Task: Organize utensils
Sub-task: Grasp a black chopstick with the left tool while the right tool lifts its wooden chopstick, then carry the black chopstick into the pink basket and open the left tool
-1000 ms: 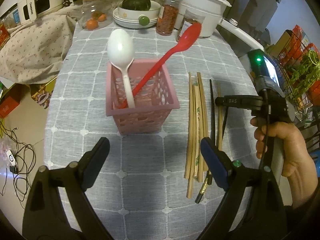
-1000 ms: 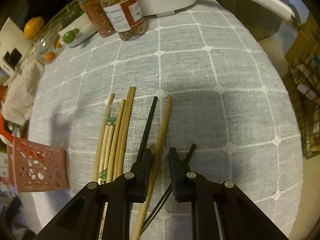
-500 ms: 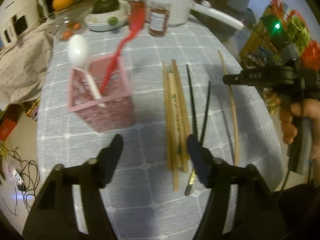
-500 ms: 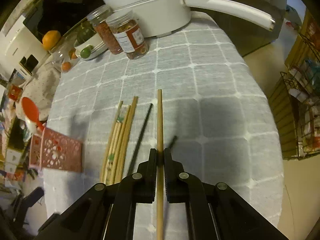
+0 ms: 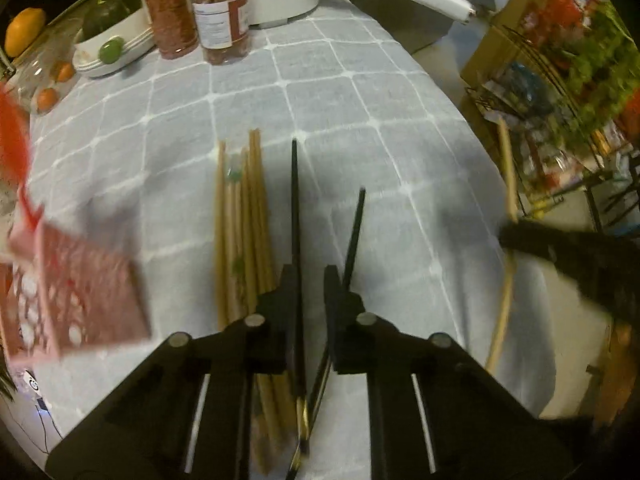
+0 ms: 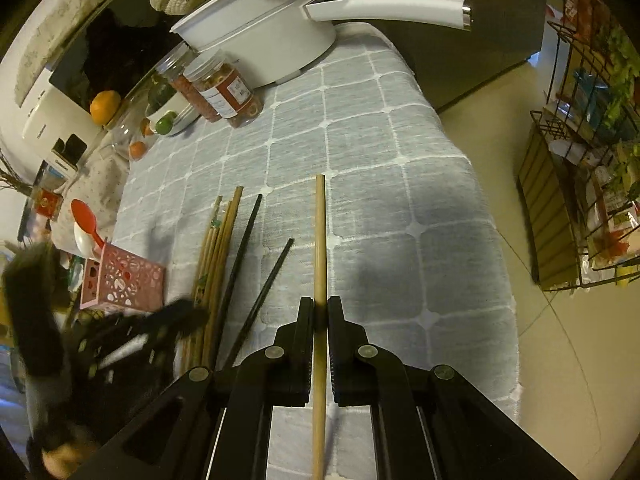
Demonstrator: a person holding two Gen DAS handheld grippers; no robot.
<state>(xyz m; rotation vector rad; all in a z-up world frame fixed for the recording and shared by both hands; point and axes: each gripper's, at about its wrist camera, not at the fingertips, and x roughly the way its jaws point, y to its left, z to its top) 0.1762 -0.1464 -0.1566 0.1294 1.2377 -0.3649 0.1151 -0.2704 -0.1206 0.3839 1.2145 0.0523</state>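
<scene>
Right gripper point(image 6: 320, 312) clenched on a wooden chopstick point(image 6: 320, 240), lifted right of the pink basket point(image 6: 122, 280); left gripper point(image 5: 310, 280) has been closing around a black chopstick point(image 5: 295, 200), seemingly unpinched. Next: basket drop.

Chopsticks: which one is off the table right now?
The single light wooden chopstick clamped in the right gripper, lifted clear of the cloth. The wooden bundle and both black chopsticks lie on the tablecloth.

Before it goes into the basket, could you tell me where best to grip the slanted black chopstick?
Take the slanted black chopstick by its far half, from above, claw across it: it lies flat and is clear of its neighbour there.
</scene>
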